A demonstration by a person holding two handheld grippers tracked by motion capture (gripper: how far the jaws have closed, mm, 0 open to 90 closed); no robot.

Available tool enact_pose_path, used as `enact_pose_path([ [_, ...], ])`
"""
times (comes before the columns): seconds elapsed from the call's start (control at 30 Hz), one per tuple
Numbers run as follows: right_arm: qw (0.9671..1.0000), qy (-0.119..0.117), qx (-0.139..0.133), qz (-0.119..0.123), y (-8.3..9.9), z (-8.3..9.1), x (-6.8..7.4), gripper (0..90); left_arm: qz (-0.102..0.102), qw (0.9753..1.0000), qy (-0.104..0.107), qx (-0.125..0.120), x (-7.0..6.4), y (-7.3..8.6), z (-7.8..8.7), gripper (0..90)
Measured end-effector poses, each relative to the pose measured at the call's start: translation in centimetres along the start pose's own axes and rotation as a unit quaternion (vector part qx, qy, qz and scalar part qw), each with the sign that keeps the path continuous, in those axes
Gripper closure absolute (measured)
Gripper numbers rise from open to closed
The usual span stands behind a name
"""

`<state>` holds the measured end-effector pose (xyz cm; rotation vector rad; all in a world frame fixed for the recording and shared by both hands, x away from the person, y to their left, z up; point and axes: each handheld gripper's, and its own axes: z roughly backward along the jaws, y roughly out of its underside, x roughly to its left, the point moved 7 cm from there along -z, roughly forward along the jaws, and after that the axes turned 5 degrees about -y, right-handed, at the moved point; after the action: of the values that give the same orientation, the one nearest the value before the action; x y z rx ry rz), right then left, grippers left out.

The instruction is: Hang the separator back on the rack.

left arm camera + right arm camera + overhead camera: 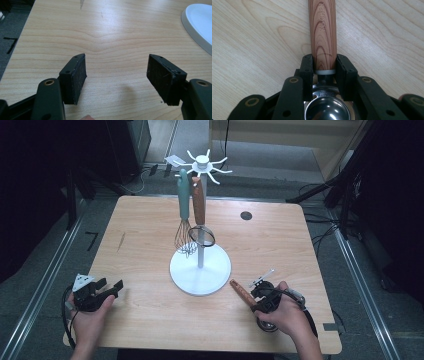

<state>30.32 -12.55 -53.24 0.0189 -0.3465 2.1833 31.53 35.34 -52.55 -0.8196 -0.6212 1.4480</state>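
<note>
A white utensil stand (200, 267) with a round base and hooked top stands mid-table. A teal-handled whisk (184, 215) and a wood-handled strainer (199, 207) hang from it. My right gripper (259, 303) at the front right is shut on a wood-handled steel spoon (241, 292). In the right gripper view the jaws clamp the wooden handle (322, 32) just above its metal collar, with the steel bowl (327, 107) below. My left gripper (111, 287) rests at the front left, open and holding nothing; its pads (75, 77) stand wide apart over bare wood.
The wooden table (150, 230) has a small dark round cap (246, 215) at its back right. The stand's white base (200, 25) lies at the right edge of the left gripper view. Grey floor, metal rails and cables surround the table.
</note>
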Motion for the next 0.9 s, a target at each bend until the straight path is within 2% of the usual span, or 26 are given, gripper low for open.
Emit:
enact_pose_path([
  [0.2,0.9999,0.011,-0.006,-0.002,-0.06,-0.06,0.16,71.3,0.002,1.0,0.002,0.0,0.01,-0.02,-0.01,32.3],
  [0.4,0.9998,0.009,-0.014,-0.007,-0.06,-0.05,0.12,71.5,-0.001,1.0,0.006,-0.001,-0.03,-0.02,0.01,31.6],
  [0.6,0.9995,0.017,-0.028,0.003,0.01,-0.08,0.17,71.7,-0.002,1.0,0.003,-0.002,-0.02,-0.06,-0.01,28.0],
  [0.73,0.9988,-0.01,-0.047,-0.012,0.06,-0.03,-0.18,71.8,-0.002,1.0,0.004,-0.002,-0.05,-0.08,-0.05,27.7],
  [0.9,0.9977,-0.009,-0.065,-0.015,0.1,0.22,-0.28,71.8,0.001,1.0,0.004,0.0,0.01,-0.08,-0.06,27.5],
])
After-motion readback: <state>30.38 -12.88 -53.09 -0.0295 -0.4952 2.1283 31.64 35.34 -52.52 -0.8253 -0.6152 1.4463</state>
